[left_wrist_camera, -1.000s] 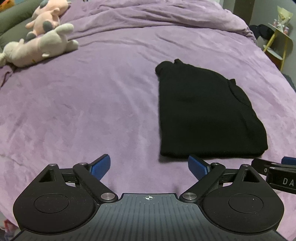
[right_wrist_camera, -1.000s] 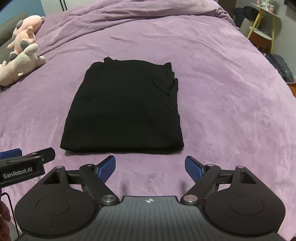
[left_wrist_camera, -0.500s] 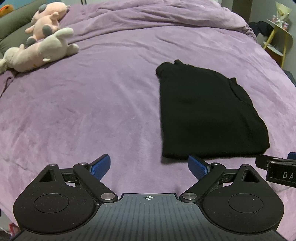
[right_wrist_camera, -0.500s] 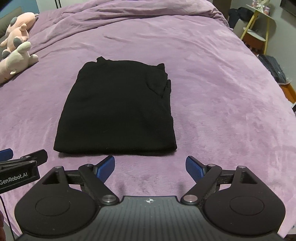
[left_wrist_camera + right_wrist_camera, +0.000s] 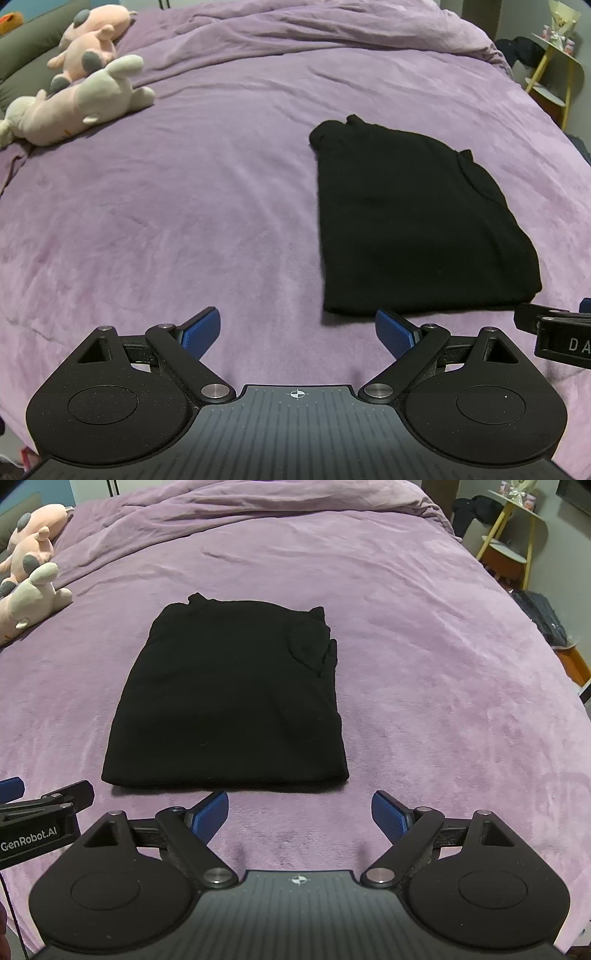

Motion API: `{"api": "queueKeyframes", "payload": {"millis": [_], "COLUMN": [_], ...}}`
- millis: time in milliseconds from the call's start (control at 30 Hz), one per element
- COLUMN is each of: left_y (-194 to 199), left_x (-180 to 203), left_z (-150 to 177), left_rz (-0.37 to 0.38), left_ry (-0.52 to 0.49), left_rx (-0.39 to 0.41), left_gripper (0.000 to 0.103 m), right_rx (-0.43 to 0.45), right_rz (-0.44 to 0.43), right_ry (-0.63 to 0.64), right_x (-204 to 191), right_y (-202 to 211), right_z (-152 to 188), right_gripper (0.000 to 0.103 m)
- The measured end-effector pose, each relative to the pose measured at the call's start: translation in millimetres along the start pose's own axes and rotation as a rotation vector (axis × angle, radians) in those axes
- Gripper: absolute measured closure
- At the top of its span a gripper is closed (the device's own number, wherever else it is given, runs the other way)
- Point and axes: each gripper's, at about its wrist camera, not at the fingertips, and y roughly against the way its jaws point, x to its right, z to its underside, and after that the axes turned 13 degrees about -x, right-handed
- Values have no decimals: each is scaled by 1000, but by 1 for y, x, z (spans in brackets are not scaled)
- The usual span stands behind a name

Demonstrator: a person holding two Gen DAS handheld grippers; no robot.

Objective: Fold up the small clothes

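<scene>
Folded black knit garment (image 5: 229,698), centre frame, looks soft and limp; grip near-edge corners; both tongs (image 5: 297,332) (image 5: 300,812) apart, empty.

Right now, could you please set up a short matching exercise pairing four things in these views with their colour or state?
Things:
1. garment
2. blanket
3. plush toys
4. right gripper

Descriptions:
A. purple, spread over the bed
B. open, holding nothing
C. black, folded flat
D. pale pink, lying at the far left

Pairs: 1-C, 2-A, 3-D, 4-B
</scene>
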Motion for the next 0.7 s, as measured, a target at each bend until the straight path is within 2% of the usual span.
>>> {"api": "queueKeyframes", "payload": {"millis": [700], "left_y": [-2], "left_x": [6], "left_z": [1], "left_rz": [-5], "left_ry": [-14], "left_rx": [2], "left_gripper": [8], "right_rx": [-3], "right_rz": [7], "right_ry": [-6], "right_x": [3], "right_y": [-4], "right_z": [1], "right_gripper": [17]}}
